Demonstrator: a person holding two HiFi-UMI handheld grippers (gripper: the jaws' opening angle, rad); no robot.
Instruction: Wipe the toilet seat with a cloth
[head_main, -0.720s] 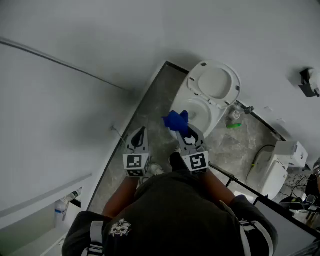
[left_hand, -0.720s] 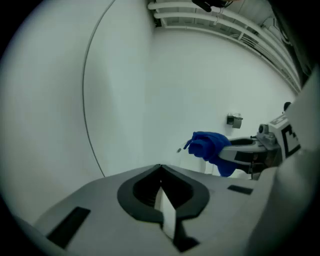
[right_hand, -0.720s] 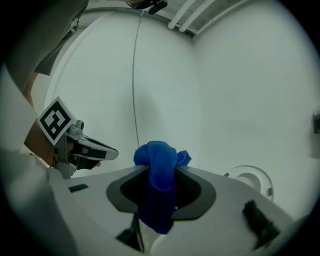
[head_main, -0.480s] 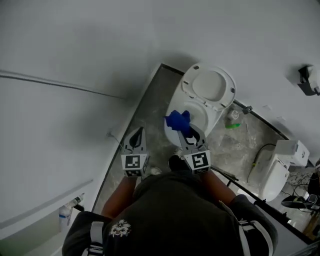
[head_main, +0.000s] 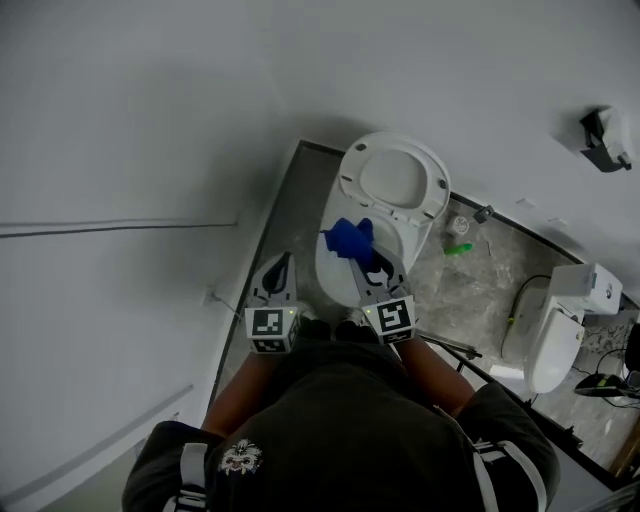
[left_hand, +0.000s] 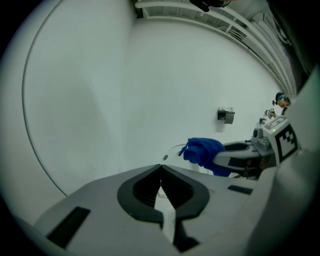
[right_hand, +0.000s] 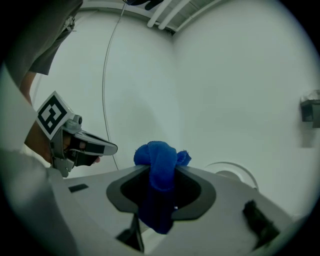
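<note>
A white toilet (head_main: 335, 270) stands against the wall with its lid (head_main: 395, 180) raised. My right gripper (head_main: 362, 252) is shut on a bunched blue cloth (head_main: 349, 239) and hovers over the near left part of the bowl rim. In the right gripper view the blue cloth (right_hand: 159, 165) bulges out between the jaw tips and hangs down behind them. My left gripper (head_main: 281, 263) is shut and empty, held left of the toilet over the grey floor. The left gripper view shows its jaw tips (left_hand: 160, 166) meeting, with the blue cloth (left_hand: 202, 150) off to the right.
A green-capped bottle (head_main: 458, 240) lies on the mottled grey floor (head_main: 480, 280) right of the toilet. A white appliance (head_main: 555, 330) with a cable stands further right. White walls close in at left and behind. A fixture (head_main: 605, 140) hangs on the wall at the far right.
The head view has shifted, so the toilet now sits lower and more central. Both grippers keep their poses, the right one still holding the cloth at the bowl's near left.
</note>
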